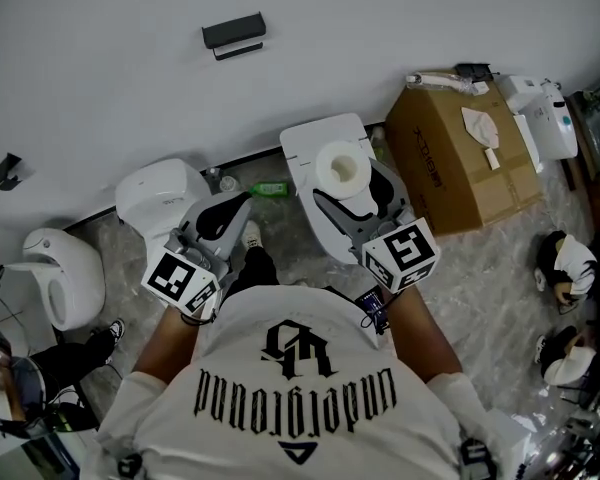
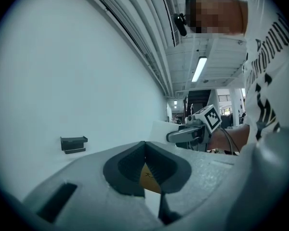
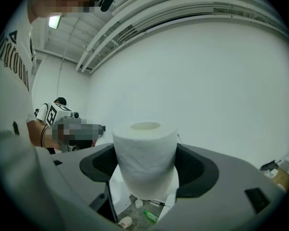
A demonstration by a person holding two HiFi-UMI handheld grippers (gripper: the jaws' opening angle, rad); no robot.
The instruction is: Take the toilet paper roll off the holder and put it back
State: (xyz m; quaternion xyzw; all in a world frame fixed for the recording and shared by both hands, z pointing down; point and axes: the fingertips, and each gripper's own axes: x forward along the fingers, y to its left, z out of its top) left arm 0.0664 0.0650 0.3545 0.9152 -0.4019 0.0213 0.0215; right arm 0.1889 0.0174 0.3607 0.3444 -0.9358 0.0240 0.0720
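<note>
A white toilet paper roll point(image 1: 342, 166) stands upright between the jaws of my right gripper point(image 1: 352, 190), which is shut on it at about chest height. In the right gripper view the roll point(image 3: 145, 153) fills the gap between the dark pads, core hole facing up. The dark holder point(image 1: 233, 33) is a small bracket on the white wall, far ahead and empty; it is also in the left gripper view, where the holder point(image 2: 73, 143) sits low on the left. My left gripper point(image 1: 238, 204) is shut with nothing in it, its pads point(image 2: 135, 165) meeting, level with the right one.
A white toilet point(image 1: 320, 136) stands on the floor right behind the roll, another toilet point(image 1: 160, 193) to its left and a third fixture point(image 1: 65, 273) further left. A green bottle point(image 1: 270, 189) lies between them. A cardboard box point(image 1: 460, 158) stands at right, with people point(image 1: 570, 263) beyond.
</note>
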